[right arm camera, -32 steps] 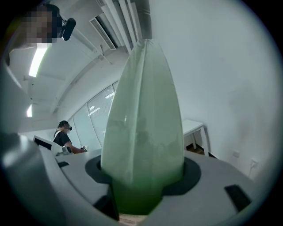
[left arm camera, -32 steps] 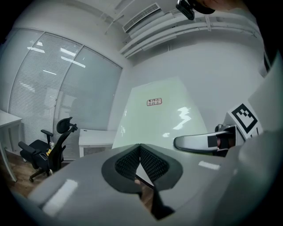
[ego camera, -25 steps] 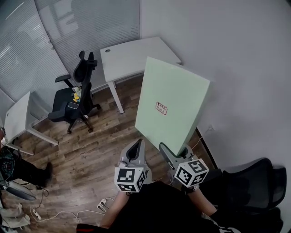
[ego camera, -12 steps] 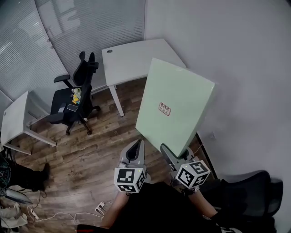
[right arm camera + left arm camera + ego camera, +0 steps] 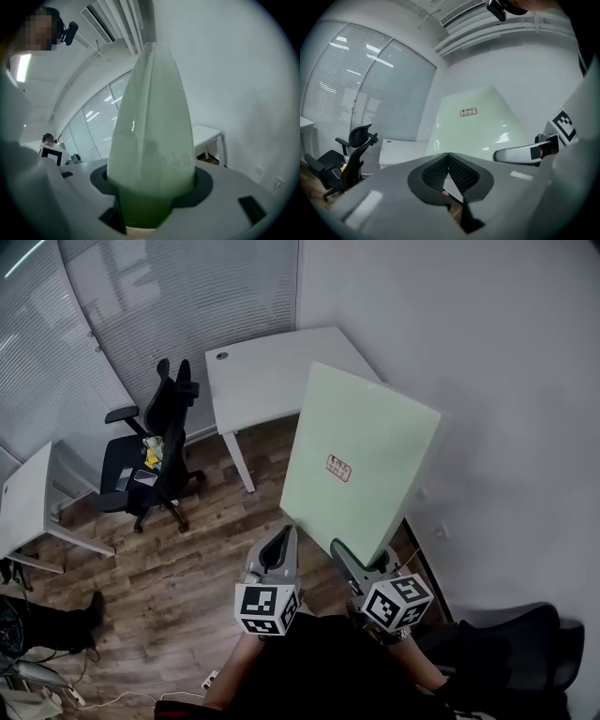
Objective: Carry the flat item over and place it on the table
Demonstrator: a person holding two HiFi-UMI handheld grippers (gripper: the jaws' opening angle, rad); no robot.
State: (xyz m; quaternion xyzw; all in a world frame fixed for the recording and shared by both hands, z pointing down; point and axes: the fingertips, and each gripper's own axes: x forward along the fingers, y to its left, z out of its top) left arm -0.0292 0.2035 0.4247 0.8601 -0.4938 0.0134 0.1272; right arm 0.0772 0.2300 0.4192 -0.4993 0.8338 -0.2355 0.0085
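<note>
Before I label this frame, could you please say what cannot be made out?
Print on the small label of the pale green flat board: too small, head view.
White table, right side: partly behind the board, head view.
Clutter on the black office chair: too small, head view.

The right gripper (image 5: 149, 199) is clamped on a pale green board (image 5: 152, 136), both jaws pressed against its lower end at the bottom centre of the frame. The board is seen edge-on and rises as a tall, tapering shape to the top centre. Right of it, at mid height, stands a white table (image 5: 207, 133) against a plain white wall (image 5: 234, 70). Left of the board are window blinds (image 5: 96, 129). A ceiling vent (image 5: 115, 21) runs across the upper left.
</note>
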